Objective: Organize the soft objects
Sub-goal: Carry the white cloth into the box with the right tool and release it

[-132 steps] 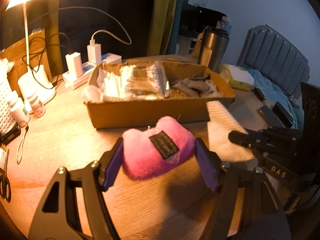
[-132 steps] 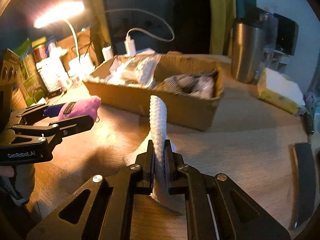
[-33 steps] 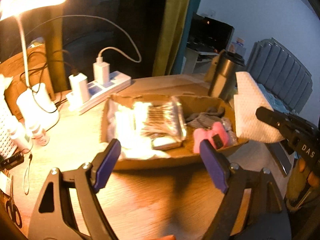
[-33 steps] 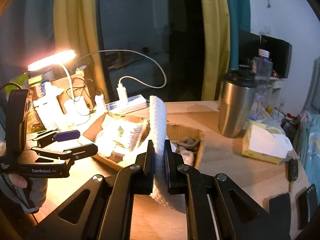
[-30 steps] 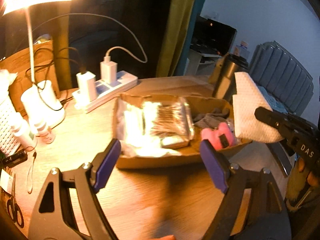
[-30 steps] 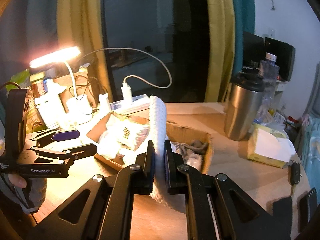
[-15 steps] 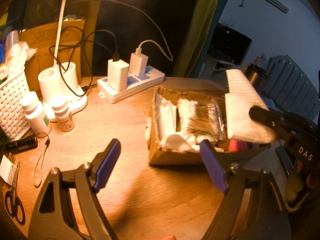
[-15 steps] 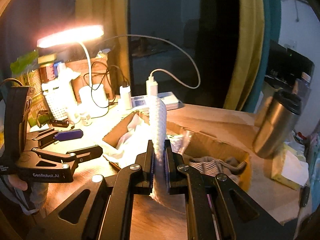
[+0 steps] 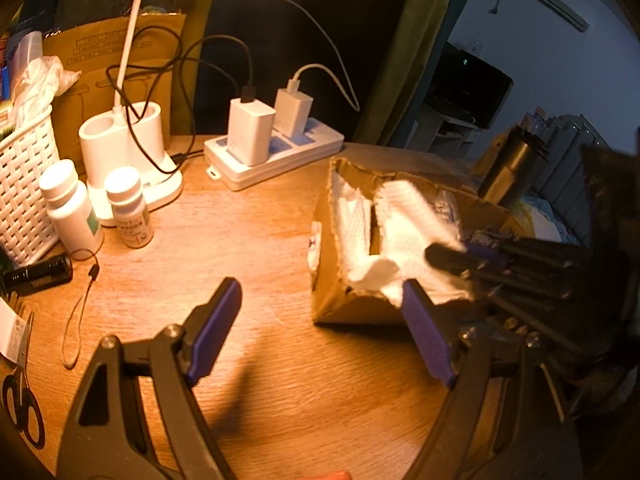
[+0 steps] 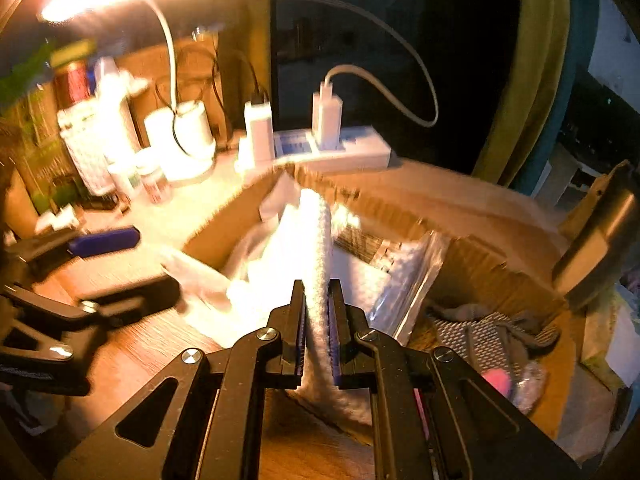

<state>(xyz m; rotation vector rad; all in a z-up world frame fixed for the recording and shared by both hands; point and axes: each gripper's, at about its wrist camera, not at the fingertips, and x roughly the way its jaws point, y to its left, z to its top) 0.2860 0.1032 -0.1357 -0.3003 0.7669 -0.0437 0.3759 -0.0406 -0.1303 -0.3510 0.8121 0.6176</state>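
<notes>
Right gripper (image 10: 317, 312) is pinching the white cloth (image 10: 316, 236) over the cardboard box (image 9: 332, 280). Left gripper (image 9: 320, 328) is hovering beside the box, jaws spread, holding nothing.

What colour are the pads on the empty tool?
Purple-blue pads, clearest in the left wrist view.
</notes>
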